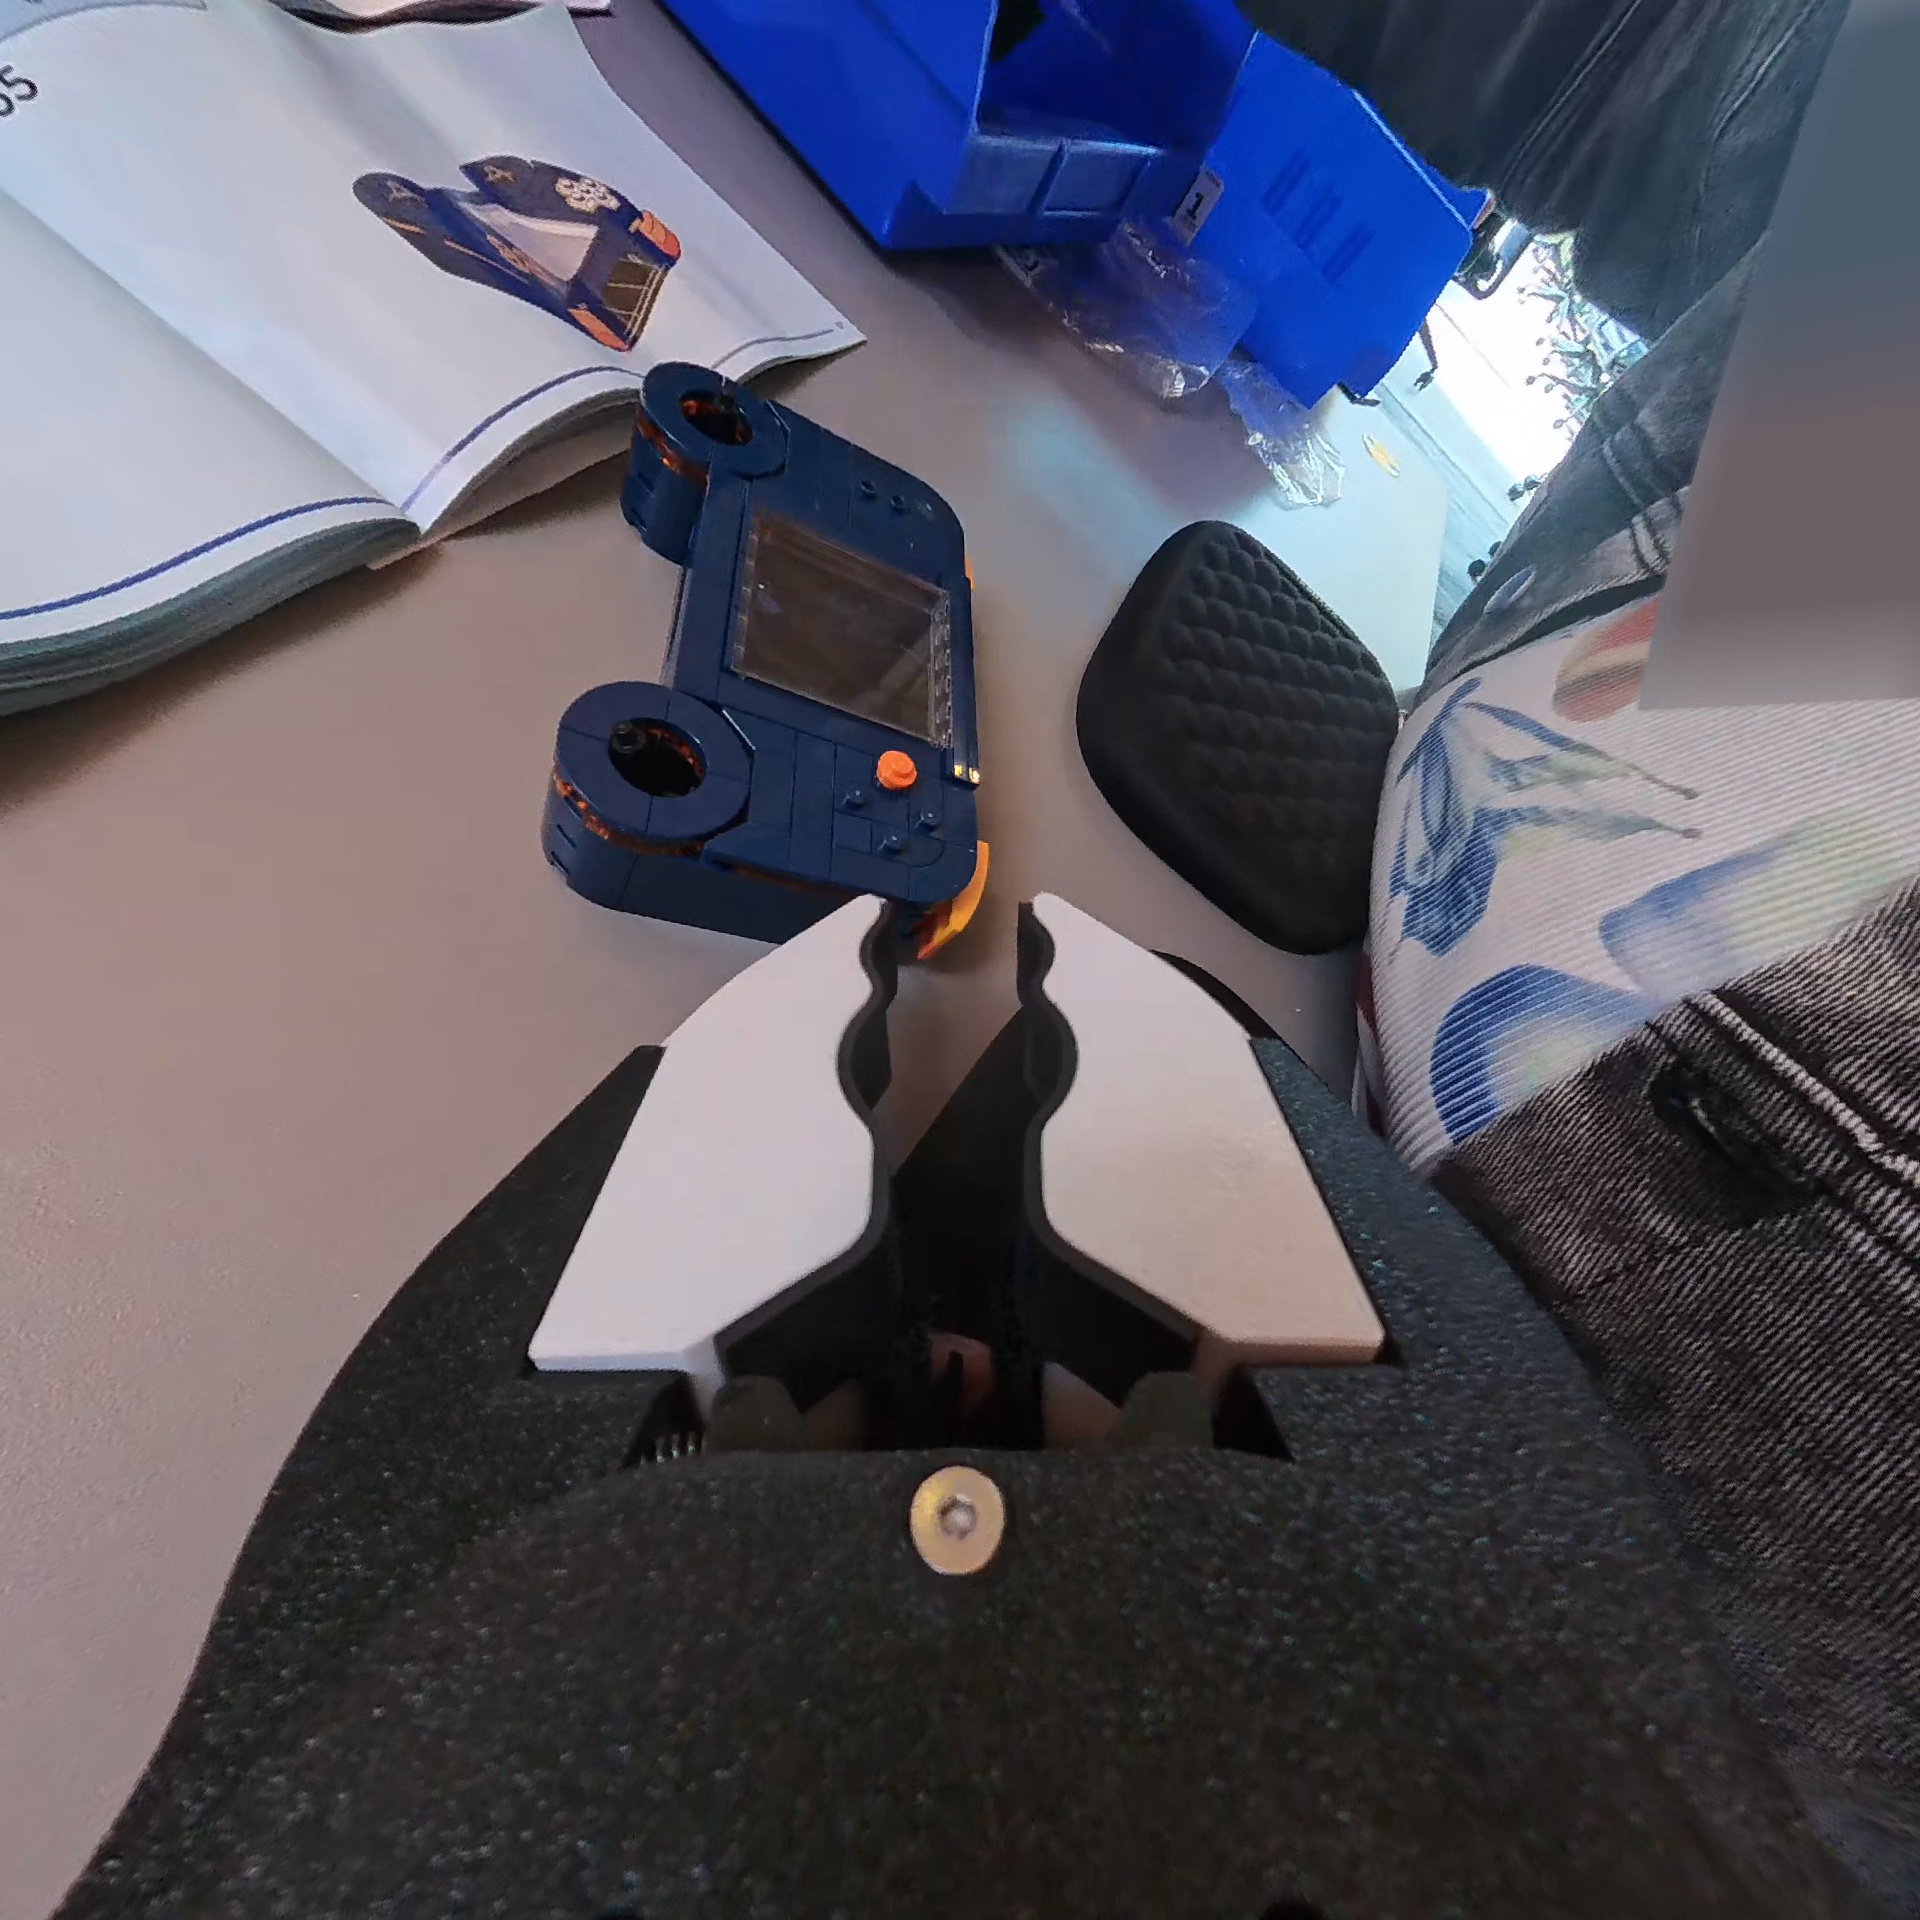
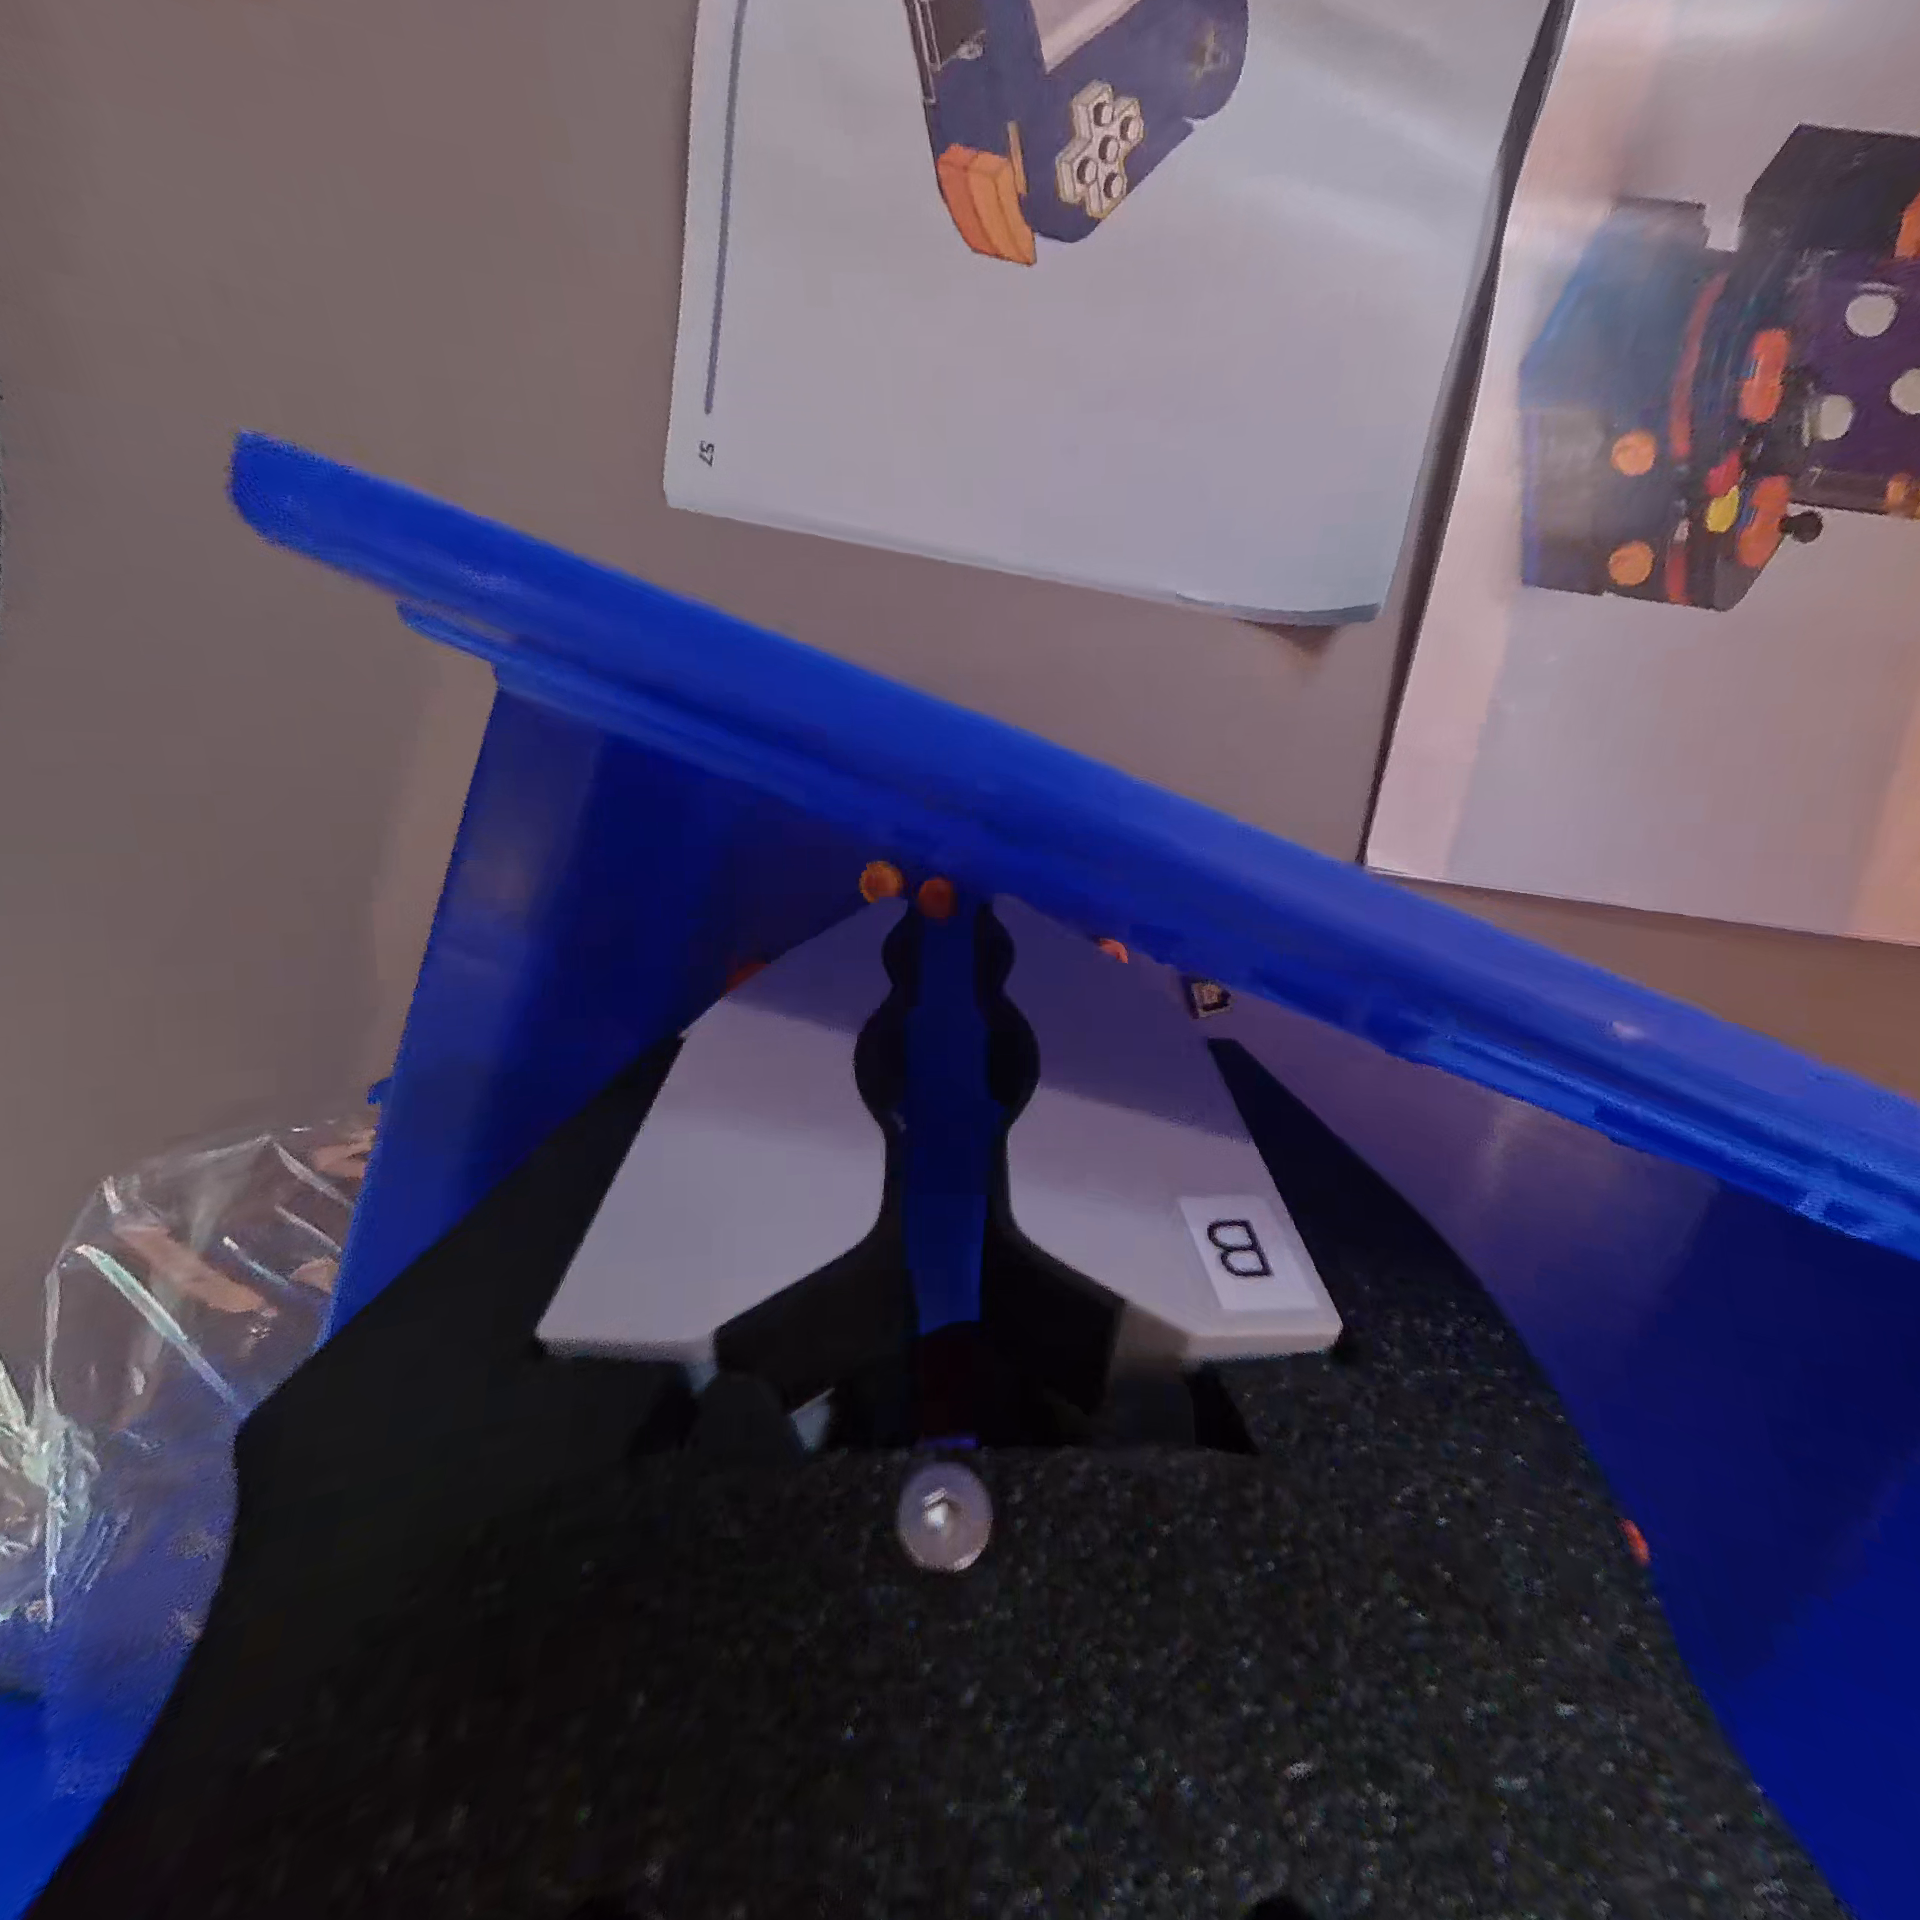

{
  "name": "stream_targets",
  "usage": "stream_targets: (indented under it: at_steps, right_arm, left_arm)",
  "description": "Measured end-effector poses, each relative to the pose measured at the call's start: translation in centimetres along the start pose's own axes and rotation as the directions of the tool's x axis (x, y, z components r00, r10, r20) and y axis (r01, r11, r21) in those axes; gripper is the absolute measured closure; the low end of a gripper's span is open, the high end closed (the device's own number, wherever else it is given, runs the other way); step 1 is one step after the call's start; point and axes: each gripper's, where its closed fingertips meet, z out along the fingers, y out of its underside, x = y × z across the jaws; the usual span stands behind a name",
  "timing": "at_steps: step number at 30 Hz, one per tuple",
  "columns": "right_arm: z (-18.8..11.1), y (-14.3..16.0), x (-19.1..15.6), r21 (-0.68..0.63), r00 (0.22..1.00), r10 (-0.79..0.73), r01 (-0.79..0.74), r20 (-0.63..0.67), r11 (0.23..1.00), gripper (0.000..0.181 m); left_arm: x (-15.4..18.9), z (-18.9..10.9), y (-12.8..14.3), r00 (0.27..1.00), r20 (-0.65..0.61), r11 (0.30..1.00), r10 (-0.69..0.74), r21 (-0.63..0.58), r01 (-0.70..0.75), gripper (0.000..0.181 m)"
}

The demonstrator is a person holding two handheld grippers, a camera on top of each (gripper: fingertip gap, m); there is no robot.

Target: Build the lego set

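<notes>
1. Where the grey table (image 1: 260,987) is bare, one dark-blue lego model (image 1: 769,686) lies flat: a handheld-console shape with one clear screen panel, two round collars on its side nearest the booklet, and one orange stud on its face.
2. One left gripper (image 1: 951,914) hovers just beside the model's orange-trimmed corner; its white fingers (image 1: 758,1122) stand a narrow gap apart and hold nothing.
3. One open instruction booklet (image 1: 312,312) lies beyond the model, its page picturing a blue-and-orange build; in the right wrist view, one further printed sheet (image 2: 1683,468) lies beside the booklet.
4. One black textured pouch (image 1: 1236,738) rests to the side of the model away from the booklet, near the person's patterned shirt (image 1: 1538,883) and dark denim garment.
5. Farther from the model stand blue plastic bins (image 1: 1091,125), at least two, with crumpled clear plastic bags (image 1: 1164,301) in front of them.
6. One right gripper (image 2: 945,914) reaches inside a blue bin (image 2: 935,790); its fingers are narrowly parted, with nothing seen between them.
7. Inside this bin, two small orange round pieces (image 2: 881,881) lie just past the fingertips, another orange piece sits to one side, and one small dark piece (image 2: 1208,1000) lies by the wall.
8. Light enters through a bright window (image 1: 1507,343) behind the bins.
</notes>
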Motion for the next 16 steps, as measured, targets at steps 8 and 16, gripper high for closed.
stream_targets:
  at_steps: [8, 16]
  right_arm:
    - [-1.0, -0.4, 0.0, 0.038, 0.998, 0.059, -0.058, -0.028, 0.998, 0.174]
    - [-16.0, -14.8, -5.4, 0.738, 0.780, 0.378, -0.611, 0.499, 0.286, 0.176]
  left_arm:
    - [0.3, -0.2, -0.3, 1.000, -0.015, 1.000, 0.016, 0.023, -0.016, 0.159]
    - [2.6, -5.5, -10.3, 0.823, 0.415, 0.675, 0.388, 0.480, -0.560, 0.150]
